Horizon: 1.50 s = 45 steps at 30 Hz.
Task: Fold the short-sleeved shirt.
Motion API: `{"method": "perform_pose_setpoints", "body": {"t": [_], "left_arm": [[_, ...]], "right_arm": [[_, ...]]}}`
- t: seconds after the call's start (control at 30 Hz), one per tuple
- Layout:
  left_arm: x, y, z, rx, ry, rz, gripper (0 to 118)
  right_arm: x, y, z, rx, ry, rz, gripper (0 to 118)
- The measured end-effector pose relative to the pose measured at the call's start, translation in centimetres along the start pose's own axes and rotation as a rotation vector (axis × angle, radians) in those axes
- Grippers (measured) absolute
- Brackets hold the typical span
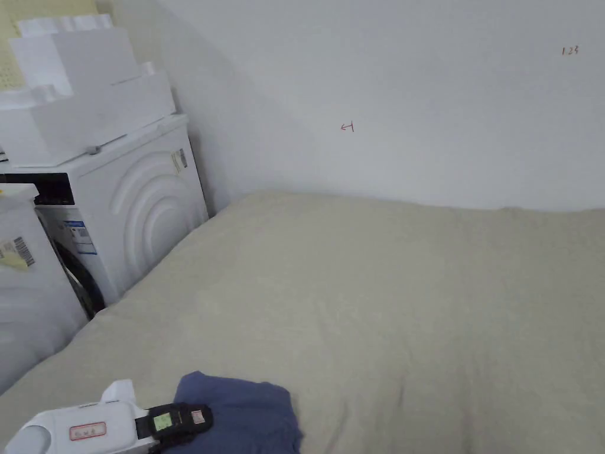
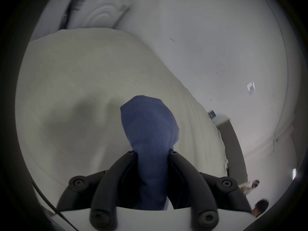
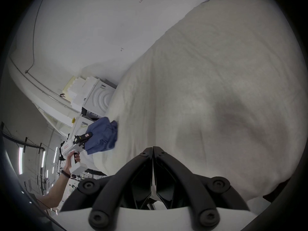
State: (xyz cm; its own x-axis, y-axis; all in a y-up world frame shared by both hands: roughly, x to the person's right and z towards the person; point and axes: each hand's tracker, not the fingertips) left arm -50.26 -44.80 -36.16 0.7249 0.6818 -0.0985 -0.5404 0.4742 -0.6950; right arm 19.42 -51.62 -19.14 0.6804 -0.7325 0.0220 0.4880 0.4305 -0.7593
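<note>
The short-sleeved shirt [image 1: 242, 414] is a bunched blue cloth at the near left of the beige-covered bed [image 1: 384, 295]. My left gripper [image 1: 177, 421] is shut on the shirt; in the left gripper view the blue cloth [image 2: 150, 126] runs up between the two black jaws of the left gripper [image 2: 152, 153] and hangs over the bed [image 2: 75, 84]. In the right gripper view my right gripper [image 3: 152, 148] has its jaws pressed together with nothing between them, above the bed cover [image 3: 208, 84]. Farther off there, a hand holds the left gripper [image 3: 83, 138] with the shirt [image 3: 103, 135].
A white washing machine [image 1: 127, 219] with white foam blocks [image 1: 83, 77] on top stands left of the bed. A white wall [image 1: 384, 88] runs behind the bed. Another white appliance [image 1: 23, 284] sits at the near left. Open bed cover stretches to the right.
</note>
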Motion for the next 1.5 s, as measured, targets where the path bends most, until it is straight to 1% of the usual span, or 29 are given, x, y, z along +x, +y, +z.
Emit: {"method": "perform_pose_setpoints", "body": {"t": [0.07,0.13,0.17,0.2,0.23,0.27,0.3,0.37,0.43,0.47,0.5,0.53,0.57,0.63,0.7,0.77,0.83,0.87,0.97,1.0,1.03,1.07,1.1,1.13,1.23,1.37,1.4,1.43,1.5], "left_arm": [[-2.5,1.4,-0.3,-0.013,0.024,0.048,23],[-4.9,1.7,-1.9,-0.104,0.098,0.095,27],[-2.2,-0.4,-2.5,-0.124,0.158,0.120,44],[-2.5,-1.0,-3.1,-0.119,0.215,0.110,60],[-3.0,-1.8,-3.3,-0.111,0.262,0.098,59],[-3.2,-1.9,-2.2,-0.060,0.143,0.116,62],[-3.9,-2.2,-1.5,-0.032,0.104,0.142,67],[-2.9,-2.1,1.1,-0.033,0.268,0.185,79],[-2.4,-1.8,4.7,-0.001,0.402,0.025,79],[-0.4,-2.3,6.6,0.029,0.456,-0.087,79],[1.8,-3.0,8.3,0.073,0.430,-0.160,79],[4.2,-4.0,9.3,0.102,0.392,-0.174,79],[6.3,-5.1,10.2,0.140,0.346,-0.228,79],[11.7,-7.8,10.6,0.169,0.208,-0.349,79],[16.3,-11.1,9.6,0.268,0.165,-0.479,78],[21.3,-14.4,8.1,0.282,0.066,-0.595,75],[25.7,-17.8,6.3,0.359,0.013,-0.615,67],[27.7,-19.2,5.6,0.348,-0.011,-0.624,60],[33.2,-23.0,4.8,0.418,-0.031,-0.715,56],[34.4,-23.9,4.7,0.398,-0.048,-0.753,51],[35.1,-24.7,4.7,0.404,-0.072,-0.777,41],[35.9,-25.3,4.8,0.409,-0.079,-0.773,23],[36.7,-25.7,4.8,0.415,-0.071,-0.763,11],[37.0,-25.9,4.8,0.416,-0.065,-0.766,3],[37.5,-27.0,4.9,0.444,-0.003,-0.797,1],[36.6,-28.9,5.3,0.465,0.131,-0.858,1],[36.2,-29.2,5.4,0.464,0.121,-0.859,1],[35.8,-29.2,5.6,0.458,0.118,-0.861,1],[35.5,-29.0,5.7,0.430,0.126,-0.851,1]], "right_arm": [[0.3,-0.1,-0.1,-0.004,-0.028,-0.008,1],[0.6,-0.2,-0.3,-0.006,-0.036,-0.019,1],[0.7,-0.2,-0.4,-0.008,-0.037,-0.024,0],[0.7,-0.1,-0.6,-0.011,-0.040,-0.026,1],[0.7,0.0,-0.7,-0.016,-0.044,-0.025,1],[0.5,0.1,-0.7,-0.020,-0.054,-0.016,0],[0.4,0.2,-0.4,-0.010,-0.063,-0.002,0],[0.2,0.5,0.3,0.004,-0.044,0.022,0],[0.0,0.8,1.3,0.024,-0.030,0.070,1],[-0.4,1.1,1.9,0.026,-0.029,0.106,1],[-0.9,1.4,2.5,0.037,-0.046,0.146,1],[-1.3,1.6,3.2,0.063,-0.064,0.187,1],[-2.0,1.9,4.0,0.099,-0.077,0.231,1],[-3.3,2.8,5.5,0.148,-0.093,0.306,1],[-5.2,3.4,7.5,0.219,-0.115,0.380,1],[-7.2,3.8,9.8,0.279,-0.121,0.423,1],[-8.4,3.9,11.7,0.337,-0.113,0.462,1],[-9.0,4.0,12.7,0.367,-0.126,0.487,1],[-10.8,4.1,14.9,0.455,-0.171,0.576,1],[-11.3,4.2,15.3,0.474,-0.191,0.600,1],[-11.7,4.2,15.7,0.498,-0.209,0.624,1],[-12.1,4.1,15.9,0.514,-0.236,0.646,1],[-12.4,4.0,16.0,0.530,-0.260,0.658,1],[-12.5,4.1,15.8,0.534,-0.280,0.661,1],[-12.9,3.6,15.7,0.558,-0.276,0.669,1],[-13.9,3.0,15.2,0.585,-0.354,0.737,1],[-14.1,2.7,15.1,0.614,-0.391,0.738,1],[-14.3,2.5,15.1,0.619,-0.398,0.730,1],[-14.6,2.6,15.1,0.583,-0.374,0.761,1]]}}
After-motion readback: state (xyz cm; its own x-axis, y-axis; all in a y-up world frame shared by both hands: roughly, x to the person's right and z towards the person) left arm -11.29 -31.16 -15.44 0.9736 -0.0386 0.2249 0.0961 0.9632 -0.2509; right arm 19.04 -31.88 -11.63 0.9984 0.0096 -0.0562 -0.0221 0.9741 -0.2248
